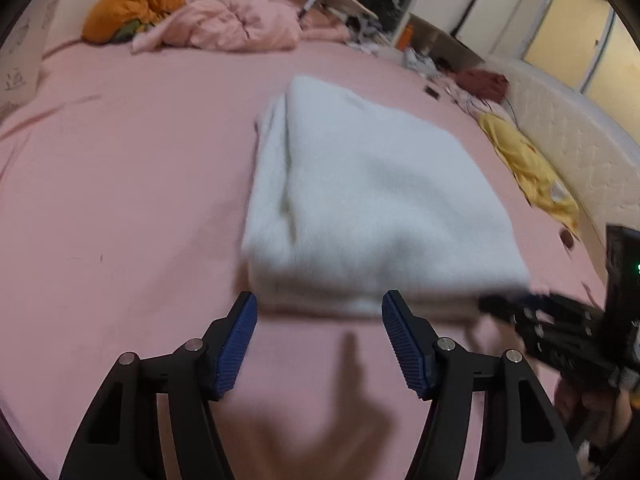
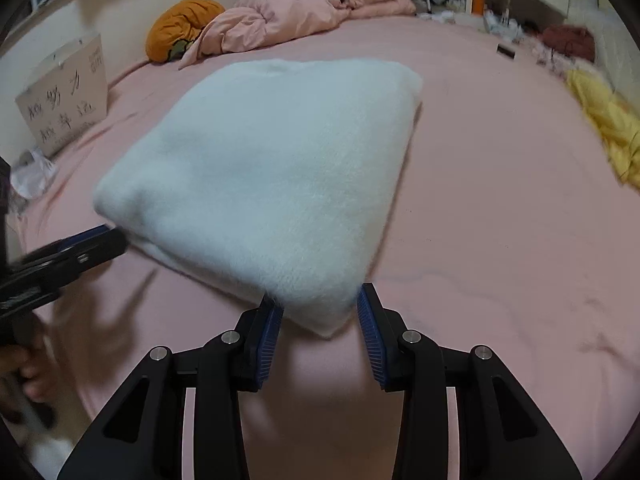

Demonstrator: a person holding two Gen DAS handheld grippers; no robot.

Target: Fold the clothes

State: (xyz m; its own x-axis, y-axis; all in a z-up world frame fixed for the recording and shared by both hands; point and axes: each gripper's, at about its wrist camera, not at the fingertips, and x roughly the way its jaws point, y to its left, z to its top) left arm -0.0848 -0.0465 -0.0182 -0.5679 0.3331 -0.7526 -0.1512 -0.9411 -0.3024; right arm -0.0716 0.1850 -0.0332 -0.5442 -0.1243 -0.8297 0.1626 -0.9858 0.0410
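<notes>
Lying flat on the pink bedsheet, the folded white garment filled the middle of the left wrist view, its long axis running from the lower edge toward the upper centre. The left gripper stood partly open and empty just below its near edge. In the right wrist view the garment ran diagonally, one corner pointing down between the pads of the right gripper, which stood apart without pressing on it.
</notes>
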